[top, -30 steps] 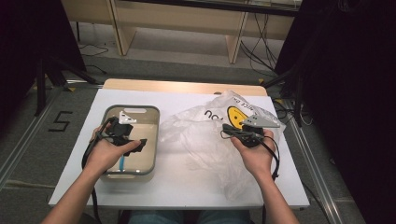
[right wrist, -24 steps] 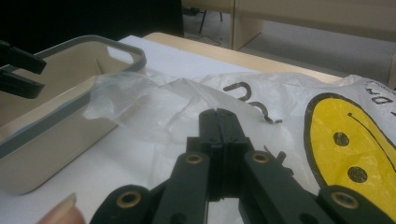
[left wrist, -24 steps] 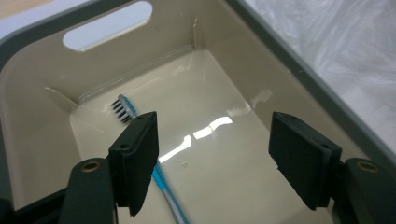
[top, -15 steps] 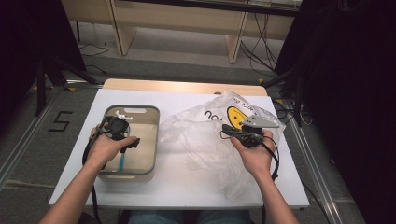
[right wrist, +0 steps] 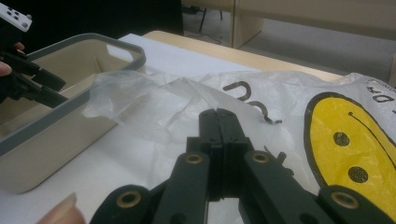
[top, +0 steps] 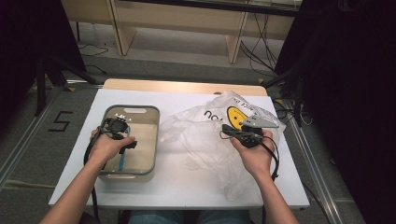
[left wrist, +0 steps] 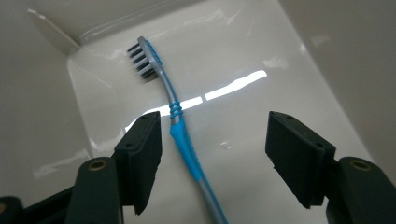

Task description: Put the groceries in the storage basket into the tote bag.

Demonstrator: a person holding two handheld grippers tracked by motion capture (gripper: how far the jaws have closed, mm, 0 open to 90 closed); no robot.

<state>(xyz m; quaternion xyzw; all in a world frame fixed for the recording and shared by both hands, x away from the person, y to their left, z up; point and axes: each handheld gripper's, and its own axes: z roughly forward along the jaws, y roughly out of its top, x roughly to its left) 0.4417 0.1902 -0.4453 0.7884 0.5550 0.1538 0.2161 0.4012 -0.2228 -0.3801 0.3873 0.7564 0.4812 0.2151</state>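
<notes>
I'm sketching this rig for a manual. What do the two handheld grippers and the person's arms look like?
Both grippers are black. The left gripper has two flat rectangular pads on arms with brass-coloured rivets; the right gripper has the same rivets, and a grey three-cornered plate on top. Black cables loop from each. The forearms are bare, without sleeves.

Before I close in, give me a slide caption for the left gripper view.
Left gripper open, fingers straddling the blue toothbrush lying in the beige bin.
</notes>
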